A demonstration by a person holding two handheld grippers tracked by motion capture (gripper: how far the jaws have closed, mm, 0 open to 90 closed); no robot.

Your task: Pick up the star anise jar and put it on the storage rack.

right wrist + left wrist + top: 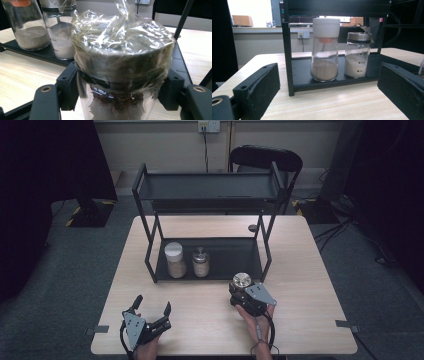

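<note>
Right gripper view: a plastic-wrapped, metal-lidded glass jar (120,65) is clamped by the right gripper (120,100), standing on the wooden counter (210,320) just before the black rack (210,260); shelving is judged pending. The left gripper (150,310) is held open, empty.

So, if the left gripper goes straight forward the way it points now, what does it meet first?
Probably the black shelf rack's front lip, then the white-capped jar on its bottom tray. The left gripper is open, with bare table before it. The exact line is uncertain.
</note>
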